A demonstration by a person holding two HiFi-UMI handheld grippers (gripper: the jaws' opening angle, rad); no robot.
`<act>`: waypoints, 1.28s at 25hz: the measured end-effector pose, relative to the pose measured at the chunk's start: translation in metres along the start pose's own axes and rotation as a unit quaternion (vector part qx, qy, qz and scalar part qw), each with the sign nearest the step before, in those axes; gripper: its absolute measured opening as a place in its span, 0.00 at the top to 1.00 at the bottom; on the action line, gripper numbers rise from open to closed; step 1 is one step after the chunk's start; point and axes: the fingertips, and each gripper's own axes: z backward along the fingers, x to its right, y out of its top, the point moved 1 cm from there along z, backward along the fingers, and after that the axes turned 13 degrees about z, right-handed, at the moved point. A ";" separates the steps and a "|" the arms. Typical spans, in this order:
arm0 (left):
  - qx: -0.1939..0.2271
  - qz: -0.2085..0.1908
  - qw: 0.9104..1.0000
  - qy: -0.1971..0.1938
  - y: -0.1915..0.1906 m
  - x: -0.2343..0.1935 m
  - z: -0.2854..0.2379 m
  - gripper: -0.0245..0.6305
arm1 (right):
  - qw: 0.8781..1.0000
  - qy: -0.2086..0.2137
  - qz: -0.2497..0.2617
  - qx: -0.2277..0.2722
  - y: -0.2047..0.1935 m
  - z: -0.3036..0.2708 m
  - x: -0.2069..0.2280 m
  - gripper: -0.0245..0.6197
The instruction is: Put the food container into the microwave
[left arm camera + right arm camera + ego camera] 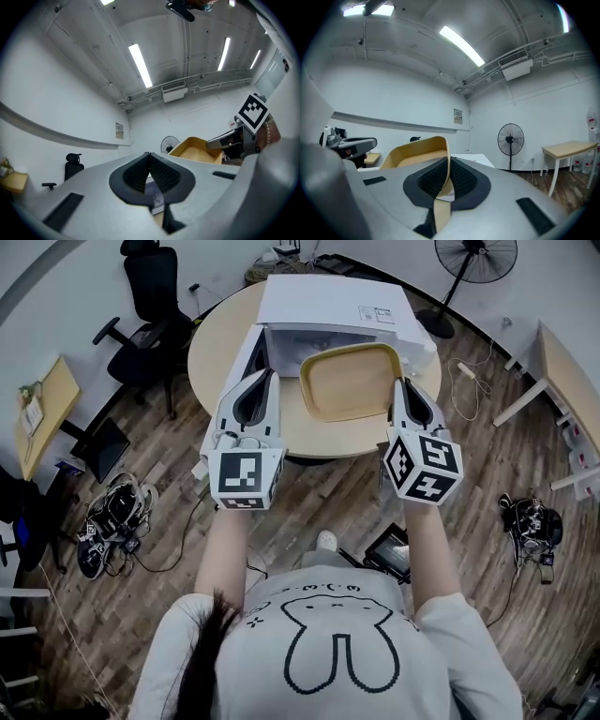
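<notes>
**A:** Where is the food container right now?

**B:** The tan food container (349, 381) is off the counter (214, 357). It is held roughly level, right in front of the white microwave (337, 301). From the head view, its far edge overlaps the microwave's open front.

**A:** What's carrying it?

**B:** The right tongs (399, 382). They are pinched onto the container's right rim, and the right gripper view shows the thin rim wall squeezed between the two dark pads.

**A:** And the left tongs?

**B:** The left tongs (271, 374) are closed, pad against pad, with nothing between them. They sit just beside the container's left edge, apart from it, at about the same height as the right pair.

**A:** Anything else around?

**B:** The microwave stands on a round counter, with a black office chair (150, 296) to the left and a standing fan (476, 257) at the far right.
</notes>
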 end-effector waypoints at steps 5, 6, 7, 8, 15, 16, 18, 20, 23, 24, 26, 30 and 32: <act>-0.004 -0.006 1.000 0.027 -0.009 -0.006 -0.037 0.95 | 0.999 0.034 -0.001 -0.004 -0.009 -0.048 0.016 0.90; -0.003 -0.009 0.999 0.032 -0.010 -0.007 -0.043 0.95 | 0.999 0.039 -0.002 -0.003 -0.010 -0.058 0.019 0.90; -0.003 -0.012 0.999 0.037 -0.011 -0.009 -0.049 0.95 | 0.999 0.044 -0.002 -0.003 -0.011 -0.066 0.022 0.90; -0.002 -0.014 0.999 0.042 -0.012 -0.010 -0.055 0.95 | 0.999 0.049 -0.003 -0.002 -0.012 -0.074 0.024 0.90; -0.011 -0.010 0.997 0.076 -0.026 -0.021 -0.075 0.95 | 0.996 0.085 -0.013 -0.016 -0.031 -0.110 0.024 0.90; -0.014 -0.009 0.997 0.079 -0.028 -0.022 -0.075 0.95 | 0.996 0.089 -0.016 -0.020 -0.035 -0.112 0.023 0.90; -0.019 -0.009 0.996 0.083 -0.033 -0.023 -0.076 0.95 | 0.995 0.093 -0.024 -0.027 -0.043 -0.115 0.021 0.90; -0.024 -0.009 0.996 0.086 -0.037 -0.023 -0.075 0.95 | 0.994 0.097 -0.032 -0.036 -0.052 -0.116 0.019 0.90; -0.032 -0.004 0.996 0.089 -0.046 -0.025 -0.074 0.95 | 0.993 0.102 -0.041 -0.050 -0.065 -0.116 0.014 0.90; -0.036 -0.003 0.995 0.089 -0.049 -0.025 -0.074 0.95 | 0.992 0.103 -0.044 -0.055 -0.070 -0.116 0.013 0.90; -0.042 -0.001 0.995 0.089 -0.055 -0.026 -0.075 0.95 | 0.991 0.103 -0.052 -0.067 -0.080 -0.117 0.011 0.90; -0.053 0.003 0.995 0.083 -0.064 -0.030 -0.082 0.95 | 0.989 0.098 -0.071 -0.088 -0.096 -0.122 0.009 0.90; -0.058 0.007 0.995 0.080 -0.069 -0.032 -0.085 0.95 | 0.988 0.094 -0.077 -0.098 -0.104 -0.126 0.008 0.90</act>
